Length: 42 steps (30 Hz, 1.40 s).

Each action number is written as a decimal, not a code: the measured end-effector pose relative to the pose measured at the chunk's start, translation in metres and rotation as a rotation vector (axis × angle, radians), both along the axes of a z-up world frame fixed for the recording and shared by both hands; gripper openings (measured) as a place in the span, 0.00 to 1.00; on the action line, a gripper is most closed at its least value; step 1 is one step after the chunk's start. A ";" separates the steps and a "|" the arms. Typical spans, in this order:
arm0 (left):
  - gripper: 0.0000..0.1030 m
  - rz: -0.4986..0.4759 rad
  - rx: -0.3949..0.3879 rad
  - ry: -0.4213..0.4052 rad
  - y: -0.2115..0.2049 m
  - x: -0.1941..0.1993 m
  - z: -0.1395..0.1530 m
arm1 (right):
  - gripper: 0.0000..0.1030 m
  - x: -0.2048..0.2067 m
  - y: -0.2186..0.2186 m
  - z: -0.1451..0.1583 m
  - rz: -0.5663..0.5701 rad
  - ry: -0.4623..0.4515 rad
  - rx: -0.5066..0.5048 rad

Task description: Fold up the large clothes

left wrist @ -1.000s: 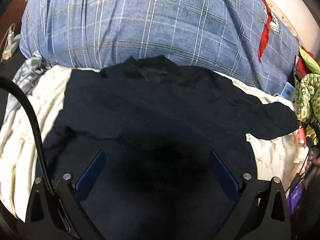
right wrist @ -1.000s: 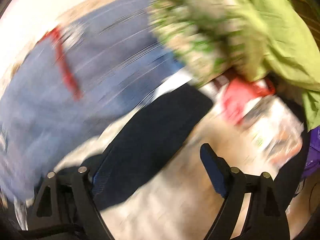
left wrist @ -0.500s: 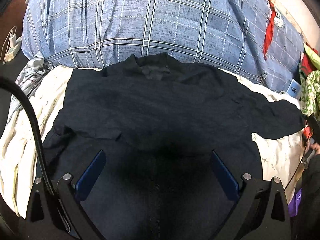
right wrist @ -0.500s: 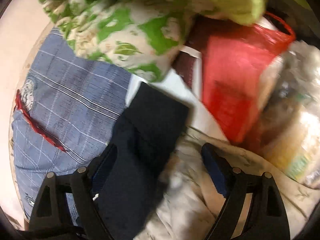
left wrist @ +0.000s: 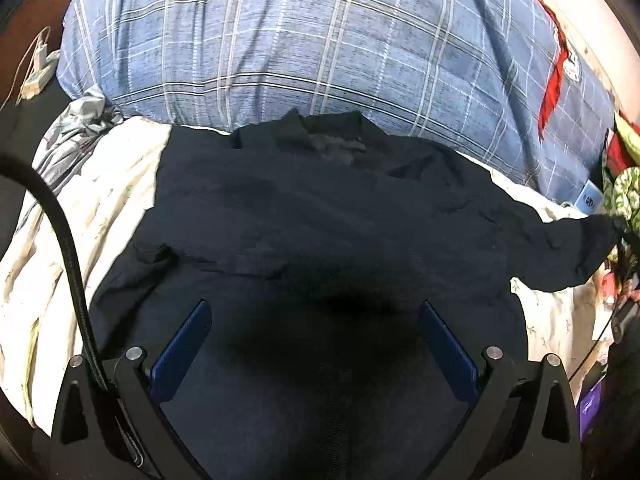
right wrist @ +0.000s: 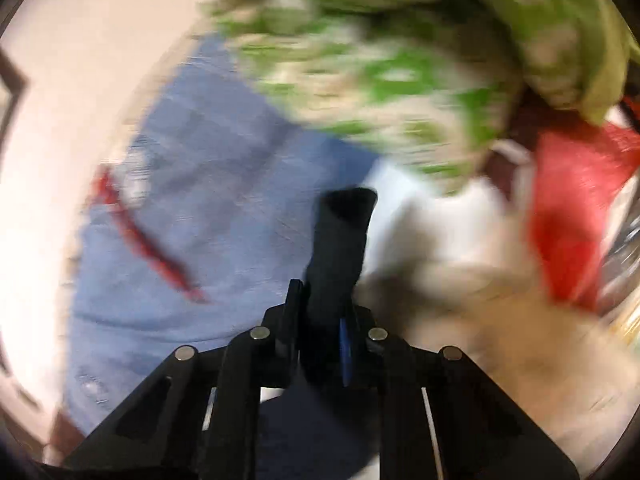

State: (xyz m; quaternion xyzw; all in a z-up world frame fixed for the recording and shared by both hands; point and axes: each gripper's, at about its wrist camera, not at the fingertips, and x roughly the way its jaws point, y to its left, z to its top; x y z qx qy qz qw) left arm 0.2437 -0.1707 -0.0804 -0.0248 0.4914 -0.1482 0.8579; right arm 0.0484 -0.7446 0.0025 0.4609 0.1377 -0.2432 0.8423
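The left gripper [left wrist: 314, 316] hung above dark cloth with its jaws spread wide, its blue pads [left wrist: 182, 348] angled outward and nothing between them. The right gripper [right wrist: 320, 312] had its jaws drawn close together, pinched on a sleeve [right wrist: 342, 236] of dark fabric that stood up between its fingers; that view was blurred, so finer detail was lost.
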 end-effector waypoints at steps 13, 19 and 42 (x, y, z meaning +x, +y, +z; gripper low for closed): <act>0.99 0.264 -0.166 -0.043 0.153 0.002 0.029 | 0.15 0.235 0.385 0.016 0.810 -0.107 0.116; 0.99 0.376 -0.192 -0.022 0.210 0.004 0.024 | 0.15 0.284 0.529 -0.061 1.039 0.058 0.214; 0.99 -0.046 -0.137 -0.077 0.044 0.093 -0.003 | 0.53 0.236 0.364 -0.097 0.585 0.699 -0.249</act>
